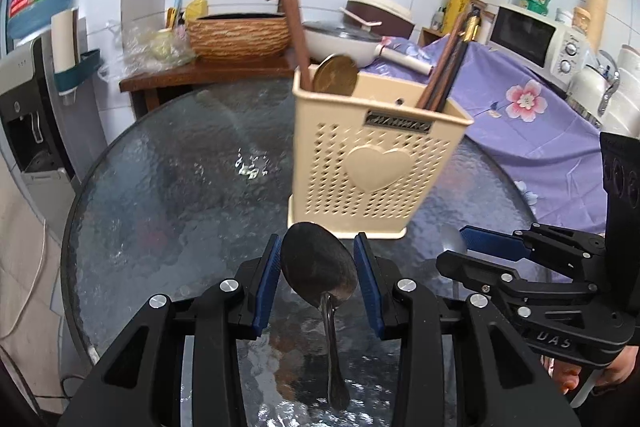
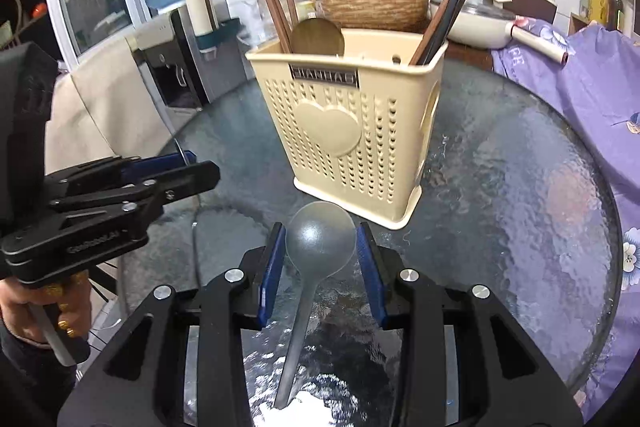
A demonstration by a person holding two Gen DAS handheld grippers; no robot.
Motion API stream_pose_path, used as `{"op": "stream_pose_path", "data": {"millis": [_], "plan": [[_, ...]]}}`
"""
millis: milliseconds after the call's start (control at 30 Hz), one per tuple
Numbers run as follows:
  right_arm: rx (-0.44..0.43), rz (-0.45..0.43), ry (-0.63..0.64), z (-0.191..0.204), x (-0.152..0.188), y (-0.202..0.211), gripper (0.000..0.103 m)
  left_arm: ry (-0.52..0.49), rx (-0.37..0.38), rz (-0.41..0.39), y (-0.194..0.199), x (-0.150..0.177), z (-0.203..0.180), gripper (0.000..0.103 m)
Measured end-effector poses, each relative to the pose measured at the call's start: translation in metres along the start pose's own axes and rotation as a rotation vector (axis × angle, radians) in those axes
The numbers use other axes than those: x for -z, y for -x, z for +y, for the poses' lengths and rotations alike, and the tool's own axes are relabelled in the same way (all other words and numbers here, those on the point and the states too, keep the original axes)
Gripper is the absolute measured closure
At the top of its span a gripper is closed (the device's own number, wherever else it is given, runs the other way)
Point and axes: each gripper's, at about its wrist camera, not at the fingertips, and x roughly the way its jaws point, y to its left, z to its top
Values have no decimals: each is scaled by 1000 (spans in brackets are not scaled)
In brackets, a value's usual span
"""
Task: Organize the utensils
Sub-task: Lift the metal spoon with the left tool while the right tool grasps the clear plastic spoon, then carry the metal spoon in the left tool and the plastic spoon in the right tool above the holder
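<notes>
On a round textured-glass table in a kitchen, the left gripper and right gripper, jaws spread, each straddle a spoon lying near the cream utensil caddy: dark metal spoon left, translucent grey spoon right; next comes closing, lifting, and dropping them into it.

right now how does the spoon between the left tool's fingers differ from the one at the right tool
The left tool's spoon is dark, shiny metal with a thin curved handle; the right tool's spoon is matte grey with a thicker, straight handle. Both lie on the glass table, bowls pointing toward the cream holder, between open fingers.
</notes>
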Motion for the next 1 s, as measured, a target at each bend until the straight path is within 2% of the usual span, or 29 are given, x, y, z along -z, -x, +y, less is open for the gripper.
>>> {"op": "stream_pose_path", "data": {"millis": [667,1000], "plan": [[0,-99,58,14,-3,44,66,-32,22,-74,33,-17,-18,67],[-6,-121,87,21,-20,64,66,-47,35,-111,49,-34,-19,67]]}}
